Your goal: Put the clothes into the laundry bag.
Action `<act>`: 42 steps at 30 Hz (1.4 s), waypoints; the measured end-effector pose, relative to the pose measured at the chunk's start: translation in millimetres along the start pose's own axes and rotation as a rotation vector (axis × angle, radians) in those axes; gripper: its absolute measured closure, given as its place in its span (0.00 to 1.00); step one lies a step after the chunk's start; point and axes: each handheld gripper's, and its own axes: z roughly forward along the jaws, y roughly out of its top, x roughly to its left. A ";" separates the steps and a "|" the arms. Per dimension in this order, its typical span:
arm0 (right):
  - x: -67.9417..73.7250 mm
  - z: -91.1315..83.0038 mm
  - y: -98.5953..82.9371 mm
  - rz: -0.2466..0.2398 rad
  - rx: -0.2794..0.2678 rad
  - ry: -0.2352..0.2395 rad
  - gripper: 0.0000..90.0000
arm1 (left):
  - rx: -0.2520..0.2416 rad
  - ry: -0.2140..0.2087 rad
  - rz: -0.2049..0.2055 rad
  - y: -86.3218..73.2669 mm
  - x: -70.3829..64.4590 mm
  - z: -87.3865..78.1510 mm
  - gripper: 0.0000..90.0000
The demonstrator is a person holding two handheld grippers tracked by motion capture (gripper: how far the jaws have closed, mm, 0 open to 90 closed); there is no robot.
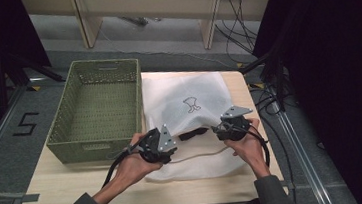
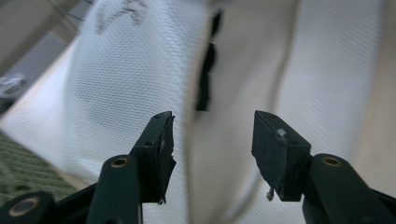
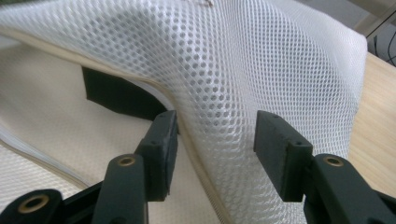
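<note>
Mesh bag lies mid-frame on tabletop, right of basket. My left tongs gape over it; right tongs gape astride its raised edge.

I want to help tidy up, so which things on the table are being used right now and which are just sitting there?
In use:
- white mesh bag, open at its near edge
- left hand-held gripper, jaws open at the bag's opening
- right hand-held gripper, jaws open around the bag's mesh edge

Just sitting there:
- green basket, beside the bag
- cables on the floor beyond the table
</note>
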 end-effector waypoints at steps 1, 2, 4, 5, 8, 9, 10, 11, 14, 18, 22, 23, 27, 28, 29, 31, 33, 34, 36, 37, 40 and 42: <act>-1.5 1.5 -0.5 -0.011 0.005 0.003 0.68 | 0.002 0.016 -0.002 -0.6 2.2 6.6 0.55; -2.5 2.3 -0.8 -0.009 0.012 0.009 0.76 | 0.012 0.018 -0.003 -1.2 4.3 12.5 0.57; -5.7 3.0 -1.3 -0.024 0.023 0.024 0.90 | 0.029 0.009 0.019 -2.9 6.5 24.4 0.69; -6.3 2.9 -1.5 -0.026 0.029 0.028 0.95 | 0.041 0.007 0.036 -3.9 6.9 28.5 0.77; -6.2 0.1 -1.5 -0.025 0.038 0.049 0.98 | 0.057 -0.005 0.069 -6.2 7.1 33.7 0.92; -6.6 -1.5 -1.1 -0.035 0.041 0.058 0.98 | 0.061 -0.021 0.069 -7.6 5.2 32.8 0.93; -5.8 -3.2 -1.6 -0.035 0.039 0.063 0.98 | 0.068 -0.028 0.092 -9.2 4.2 30.4 0.94; -5.5 -5.5 -2.1 -0.038 0.054 0.077 0.98 | 0.088 -0.046 0.117 -11.6 3.3 28.0 0.94; 0.5 1.2 -11.1 -0.030 0.071 0.110 0.98 | 0.099 -0.092 0.082 -22.6 0.0 29.9 0.94; 8.6 18.8 -22.8 -0.073 0.214 0.153 0.99 | 0.170 -0.150 0.101 -36.4 -4.9 43.7 0.94; 12.7 35.6 -34.8 -0.085 0.308 0.172 0.98 | 0.201 -0.177 0.106 -44.4 -10.1 56.6 0.94; 12.1 36.6 -35.5 -0.070 0.317 0.174 0.98 | 0.198 -0.183 0.093 -44.2 -9.9 56.7 0.94; 10.7 36.1 -36.9 -0.026 0.299 0.173 0.94 | 0.196 -0.189 0.084 -44.0 -8.3 54.3 0.91; 9.3 34.8 -36.5 -0.031 0.287 0.179 0.92 | 0.193 -0.195 0.073 -43.8 -8.6 53.8 0.90; 8.4 32.3 -35.9 -0.029 0.281 0.181 0.89 | 0.186 -0.192 0.075 -43.2 -8.7 52.6 0.88; 7.7 25.8 -33.6 0.002 0.261 0.174 0.84 | 0.179 -0.193 0.069 -41.9 -8.1 49.8 0.86; 6.7 20.6 -32.3 0.009 0.225 0.169 0.80 | 0.166 -0.201 0.057 -40.7 -6.5 46.9 0.83; 5.3 18.3 -31.4 0.004 0.211 0.174 0.79 | 0.165 -0.205 0.045 -40.4 -6.5 45.8 0.82; 6.4 16.0 -31.3 0.034 0.157 0.165 0.75 | 0.156 -0.210 0.037 -39.1 -5.4 42.3 0.79; 5.6 13.8 -30.4 0.040 0.140 0.167 0.75 | 0.146 -0.209 0.033 -38.2 -4.9 40.1 0.77; 4.0 6.5 -26.4 0.067 0.099 0.178 0.71 | 0.120 -0.209 0.012 -35.7 -4.3 33.4 0.68; 0.6 5.4 -25.2 0.068 0.040 0.184 0.69 | 0.102 -0.208 -0.006 -34.3 -5.4 28.7 0.63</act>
